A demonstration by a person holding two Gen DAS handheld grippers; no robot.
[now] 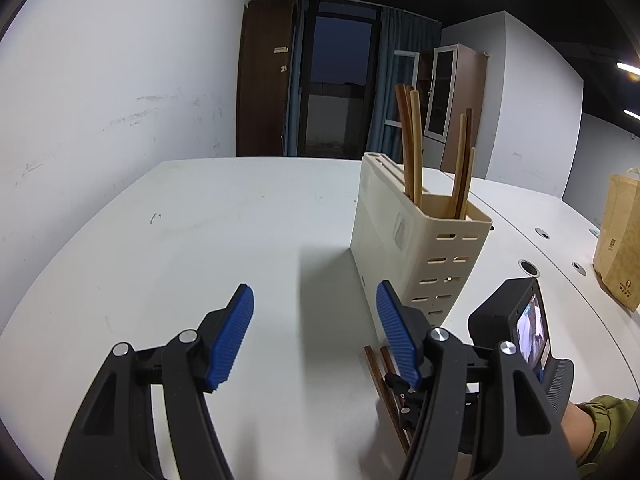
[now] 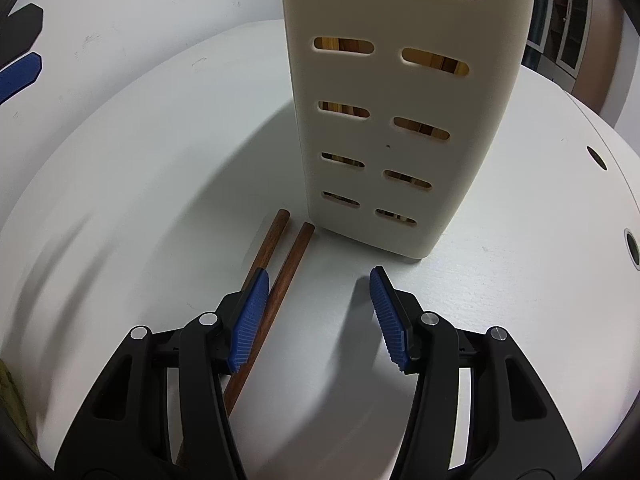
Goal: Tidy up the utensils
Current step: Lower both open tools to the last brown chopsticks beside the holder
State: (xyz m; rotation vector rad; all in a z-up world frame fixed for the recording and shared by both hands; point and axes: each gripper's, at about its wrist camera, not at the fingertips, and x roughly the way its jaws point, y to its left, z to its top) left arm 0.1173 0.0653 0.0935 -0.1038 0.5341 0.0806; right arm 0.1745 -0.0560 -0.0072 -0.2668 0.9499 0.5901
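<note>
Two chopsticks (image 2: 280, 272) flat on surface (image 2: 160, 160), at seven o'clock of holder (image 2: 400, 120).
Light, stiff, thin, prone to roll; best pinched mid-shaft. Right tongs (image 2: 318, 316) open, empty, offset rightward; left tongs (image 1: 314, 336) wide, empty.

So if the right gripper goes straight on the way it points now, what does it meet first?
Most likely the bare white table just before the cream utensil holder. The right gripper is open and points steeply down; the two brown chopsticks lie beside its left finger, hardly in the line. Depth is unclear.
</note>
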